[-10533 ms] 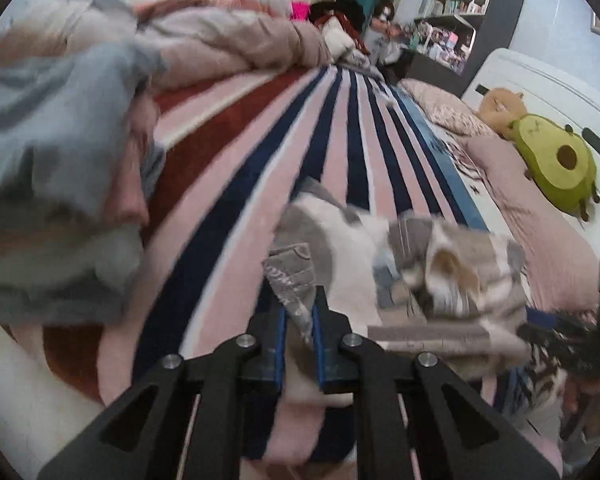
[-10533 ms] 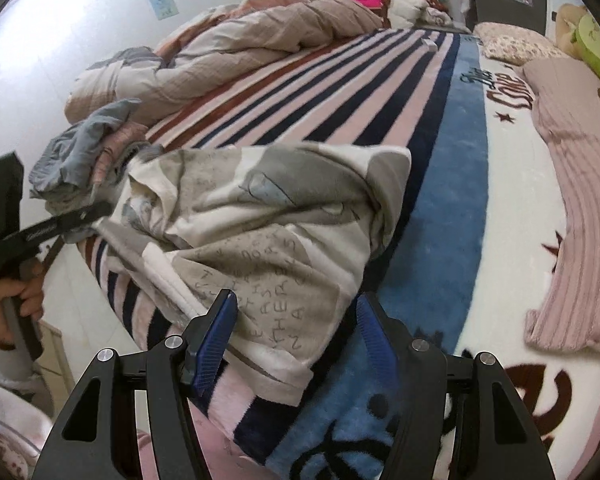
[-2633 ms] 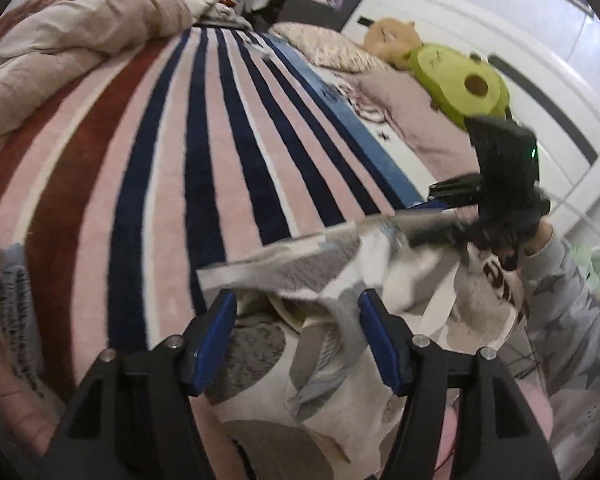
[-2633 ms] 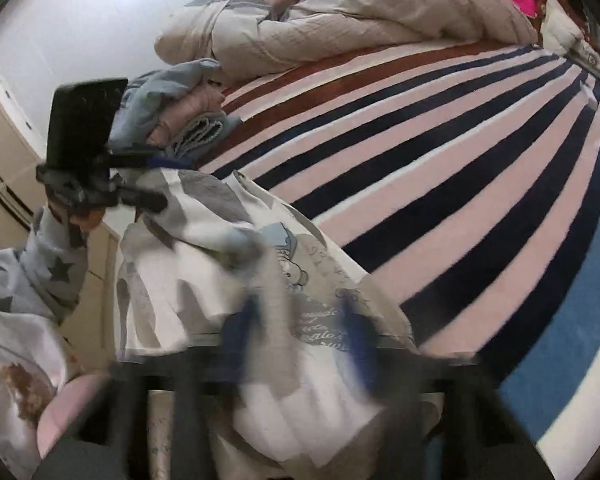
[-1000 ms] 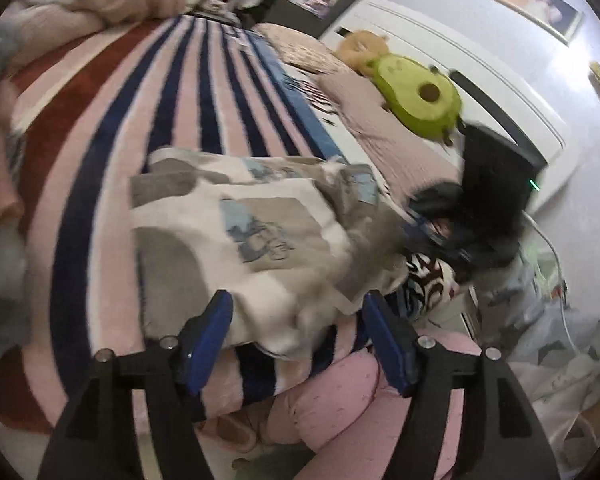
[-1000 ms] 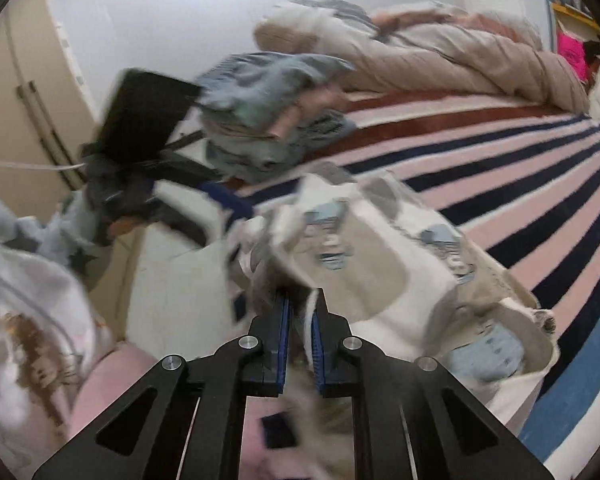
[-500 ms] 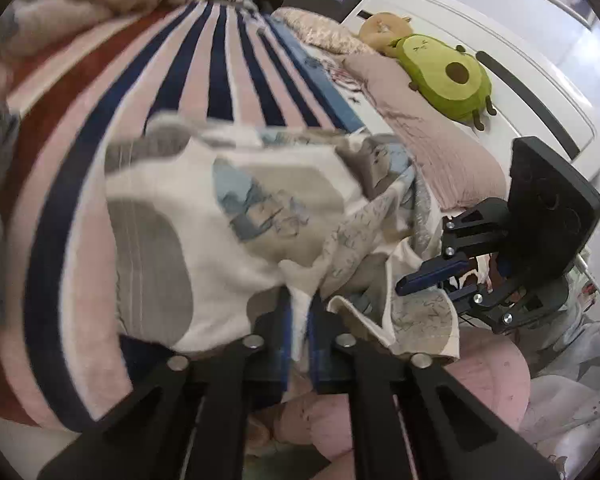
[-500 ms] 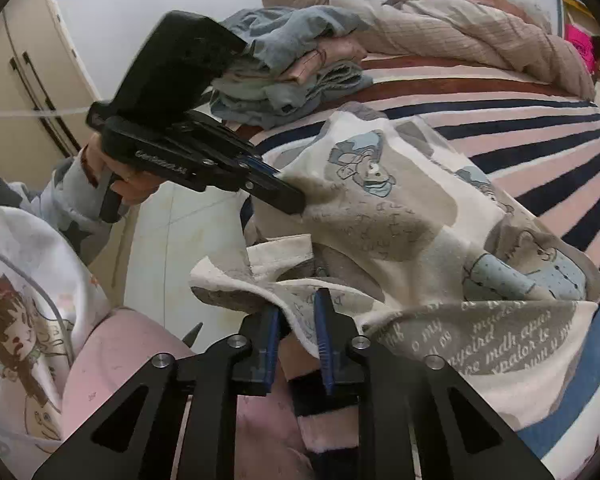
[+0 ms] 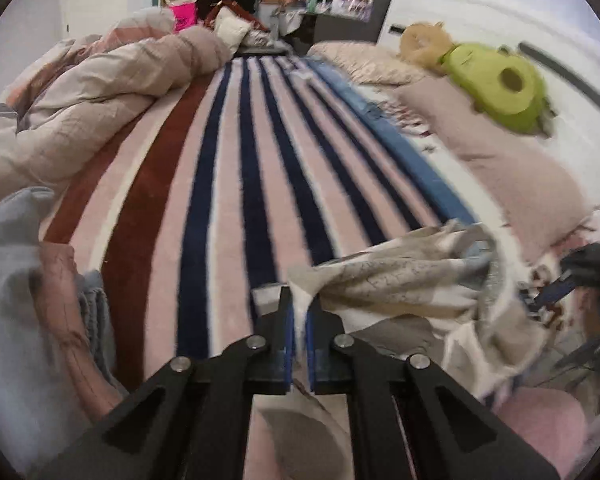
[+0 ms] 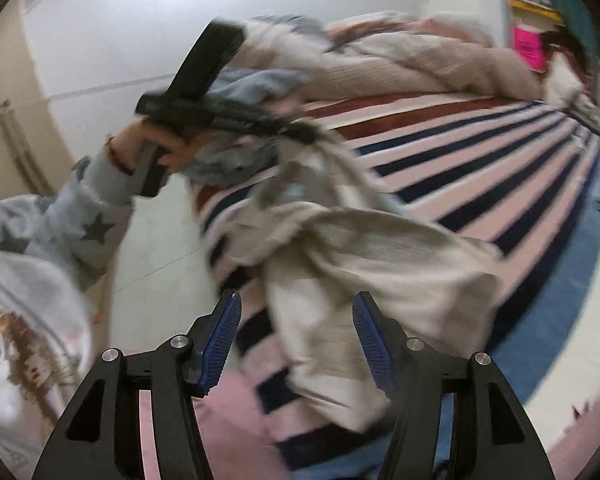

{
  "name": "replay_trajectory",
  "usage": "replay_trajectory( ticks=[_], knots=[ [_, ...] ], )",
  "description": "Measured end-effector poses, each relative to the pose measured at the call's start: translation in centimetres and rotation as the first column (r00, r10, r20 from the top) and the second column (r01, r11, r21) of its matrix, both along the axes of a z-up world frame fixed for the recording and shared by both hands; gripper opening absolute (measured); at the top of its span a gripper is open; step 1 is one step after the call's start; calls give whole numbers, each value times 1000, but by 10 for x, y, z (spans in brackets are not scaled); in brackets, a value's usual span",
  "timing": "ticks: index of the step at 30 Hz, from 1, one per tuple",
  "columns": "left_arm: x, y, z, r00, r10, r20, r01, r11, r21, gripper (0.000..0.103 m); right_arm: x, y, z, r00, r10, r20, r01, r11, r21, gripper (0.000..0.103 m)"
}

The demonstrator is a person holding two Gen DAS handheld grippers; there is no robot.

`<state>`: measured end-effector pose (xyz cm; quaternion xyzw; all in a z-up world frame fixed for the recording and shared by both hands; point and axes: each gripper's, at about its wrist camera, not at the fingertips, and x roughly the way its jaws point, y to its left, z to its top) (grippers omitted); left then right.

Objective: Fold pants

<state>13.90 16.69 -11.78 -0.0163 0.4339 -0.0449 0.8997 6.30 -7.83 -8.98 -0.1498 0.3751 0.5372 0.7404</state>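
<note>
Left tongs (image 9: 299,320) are clamped on an edge of the pants (image 9: 400,280), lifted over the striped blanket (image 9: 236,168). Only the right-wrist view shows the right tongs (image 10: 296,328) opening, with pants cloth lying loose between them.

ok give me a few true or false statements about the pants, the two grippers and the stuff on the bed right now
1. The left gripper is shut on an edge of the pants. True.
2. The right gripper is clamped tight on the pants. False: its jaws are opening, with cloth hanging between them and no pad pressing on it.
3. The pants lie flat and neatly folded. False: they hang bunched and crumpled over the striped blanket.
4. A green avocado plush lies by the headboard. True.
</note>
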Motion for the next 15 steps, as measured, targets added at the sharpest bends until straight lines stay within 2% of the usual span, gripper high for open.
replay_trajectory(
  ticks=[3, 5, 7, 8, 11, 15],
  knots=[
    [14, 2, -17, 998, 33, -60, -32, 999, 14, 6, 17, -9, 1, 992, -113, 62, 114, 993, -15, 54],
    [11, 0, -19, 998, 33, -61, -33, 999, -3, 12, 25, -12, 1, 982, -159, 107, 162, 986, -27, 54],
    [3, -3, -13, 999, 32, -37, -32, 999, 4, 39, 31, -11, -1, 976, -163, 144, 172, 984, -53, 54],
    [-2, -4, -9, 999, 37, -24, -37, 999, 4, 43, 36, -9, 0, 975, -157, 156, 169, 984, -64, 54],
    [-22, -12, 9, 1000, 0, 16, 1, 999, -51, 43, 58, -5, 1, 980, -120, 157, 133, 988, -75, 54],
    [-46, -47, 20, 985, -163, 53, 169, 976, -138, 44, 89, 8, -3, 992, -51, 116, 60, 995, -77, 54]
  ],
)
